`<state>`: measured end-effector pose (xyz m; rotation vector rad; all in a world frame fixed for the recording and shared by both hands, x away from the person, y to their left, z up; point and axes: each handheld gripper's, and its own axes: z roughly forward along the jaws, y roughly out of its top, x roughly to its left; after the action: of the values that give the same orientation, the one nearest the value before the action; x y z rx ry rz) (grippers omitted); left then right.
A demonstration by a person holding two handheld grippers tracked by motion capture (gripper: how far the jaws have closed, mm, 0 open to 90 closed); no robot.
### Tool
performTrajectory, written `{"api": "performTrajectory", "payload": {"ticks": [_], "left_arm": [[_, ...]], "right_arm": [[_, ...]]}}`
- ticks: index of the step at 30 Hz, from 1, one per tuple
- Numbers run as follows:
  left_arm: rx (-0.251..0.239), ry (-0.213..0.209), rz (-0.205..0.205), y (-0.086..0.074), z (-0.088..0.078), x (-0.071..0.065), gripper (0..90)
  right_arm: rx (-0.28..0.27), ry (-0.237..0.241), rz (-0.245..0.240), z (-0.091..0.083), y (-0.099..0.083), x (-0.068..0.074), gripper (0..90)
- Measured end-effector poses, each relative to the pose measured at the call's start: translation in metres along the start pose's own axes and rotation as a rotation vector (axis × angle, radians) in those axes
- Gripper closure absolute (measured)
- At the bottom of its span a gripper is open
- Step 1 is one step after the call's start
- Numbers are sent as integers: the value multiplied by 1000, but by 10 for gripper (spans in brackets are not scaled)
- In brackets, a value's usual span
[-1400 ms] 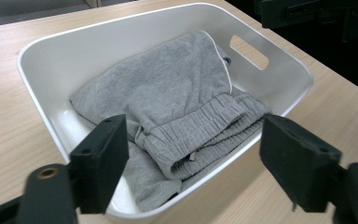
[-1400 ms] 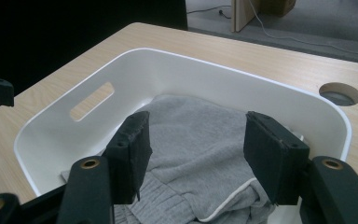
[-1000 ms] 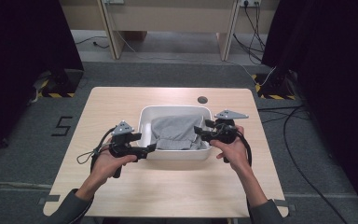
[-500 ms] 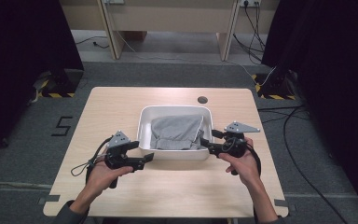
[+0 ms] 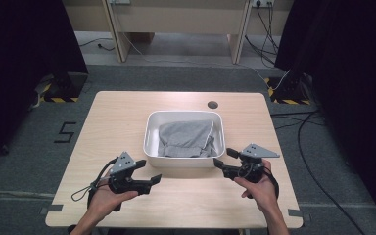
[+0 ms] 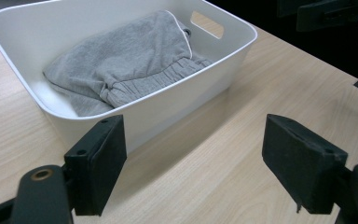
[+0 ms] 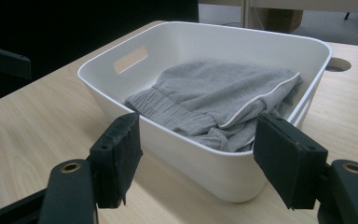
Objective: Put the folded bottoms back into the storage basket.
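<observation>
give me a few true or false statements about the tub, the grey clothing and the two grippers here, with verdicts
1. The folded grey fabric garment lies inside the white plastic tub. True.
2. The left gripper grips the tub's rim. False: it is on the near side of the tub, apart from it, open with nothing between its fingers.
3. The right gripper is open and holds nothing. True; its jaws have just been opening.
4. The tub lies tipped on its side. False: it stands upright on the light wooden table.
5. A round hole sits in the tabletop beyond the tub. True.
</observation>
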<state>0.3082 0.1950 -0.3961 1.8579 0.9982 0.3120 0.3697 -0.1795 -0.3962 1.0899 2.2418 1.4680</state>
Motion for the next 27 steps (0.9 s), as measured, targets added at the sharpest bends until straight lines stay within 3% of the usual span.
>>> {"api": "performTrajectory", "payload": {"ticks": [2, 7, 11, 19, 24, 27], "left_arm": [[-18, 3, 1, -3, -2, -1, 214], [-1, 12, 9, -11, -3, -1, 214], [21, 4, 17, -20, -2, -2, 214], [22, -33, -2, -36, -4, 1, 178], [38, -43, -27, -50, -1, 5, 149], [47, -39, -20, -57, 0, 6, 148]], "right_arm": [[-9, 0, 12, -3, -4, 1, 329], [3, -28, -5, -8, -14, 4, 324], [-16, -6, 2, -12, -20, 8, 311], [-13, -3, -11, -10, -33, 18, 183], [-10, -8, -12, -8, -40, 22, 158], [5, -17, -44, -5, -44, 27, 158]]}}
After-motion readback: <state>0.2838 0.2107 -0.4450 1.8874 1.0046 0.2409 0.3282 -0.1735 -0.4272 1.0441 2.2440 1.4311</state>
